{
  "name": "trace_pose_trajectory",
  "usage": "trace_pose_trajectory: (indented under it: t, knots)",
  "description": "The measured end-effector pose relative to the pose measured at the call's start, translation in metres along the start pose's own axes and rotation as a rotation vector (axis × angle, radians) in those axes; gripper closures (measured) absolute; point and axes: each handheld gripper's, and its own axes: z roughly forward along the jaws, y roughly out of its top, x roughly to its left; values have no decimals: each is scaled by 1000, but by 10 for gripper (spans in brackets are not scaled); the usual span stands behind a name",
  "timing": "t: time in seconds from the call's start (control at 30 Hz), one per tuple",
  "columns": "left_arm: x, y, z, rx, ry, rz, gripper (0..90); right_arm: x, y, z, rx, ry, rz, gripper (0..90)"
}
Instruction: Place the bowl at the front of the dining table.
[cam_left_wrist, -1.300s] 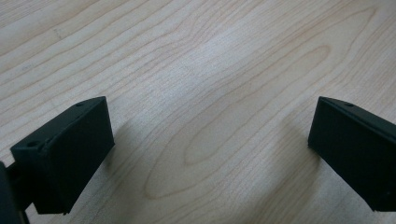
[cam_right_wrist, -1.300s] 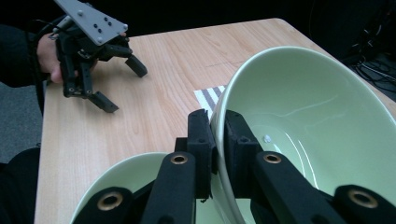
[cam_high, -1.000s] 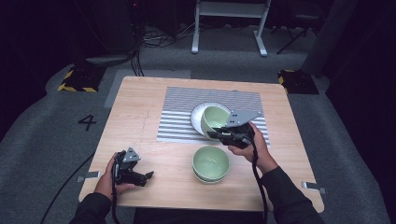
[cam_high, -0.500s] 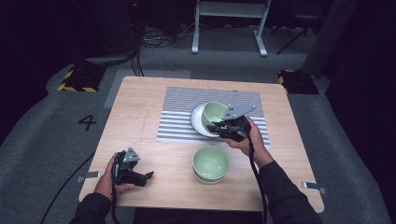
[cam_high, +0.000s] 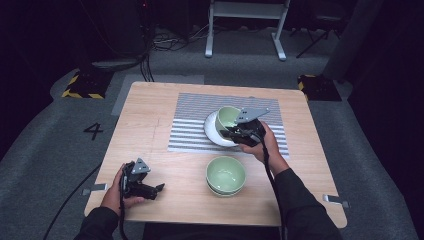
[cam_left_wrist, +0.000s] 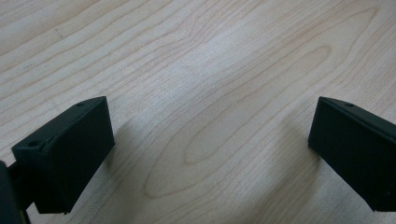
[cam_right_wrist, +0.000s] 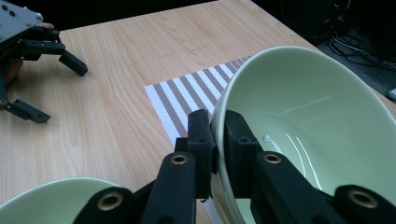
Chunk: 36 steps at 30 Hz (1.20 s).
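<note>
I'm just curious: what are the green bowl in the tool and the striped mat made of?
The green bowl looks like glazed ceramic: its smooth inside shows bright streaks of reflected light. The striped mat seems to be woven fabric or plastic, matte, with a fine ribbed texture; which one is unclear.

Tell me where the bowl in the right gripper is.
In the high view the held bowl is tilted over the striped mat, right of centre, beyond the stacked bowls, its rim pinched by the right gripper.

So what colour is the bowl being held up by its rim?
Pale green inside, white outside; the bowl shows best in the right gripper view.
</note>
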Motion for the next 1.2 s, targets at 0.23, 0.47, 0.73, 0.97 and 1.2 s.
trace_pose_trajectory:
  t: [0.23,0.47,0.73,0.97,1.2]
  knots:
    - [0,0,0,0,0,0,2,-4,-1,9,23,-11,6,826]
    - [0,0,0,0,0,0,2,-10,-3,22,54,-17,17,826]
    - [0,0,0,-1,2,0,2,-18,-8,35,87,-31,27,826]
    - [-1,0,0,-1,6,-3,2,-24,-12,46,112,-43,31,827]
    - [-1,0,0,-2,7,-8,2,-26,-14,57,140,-51,27,826]
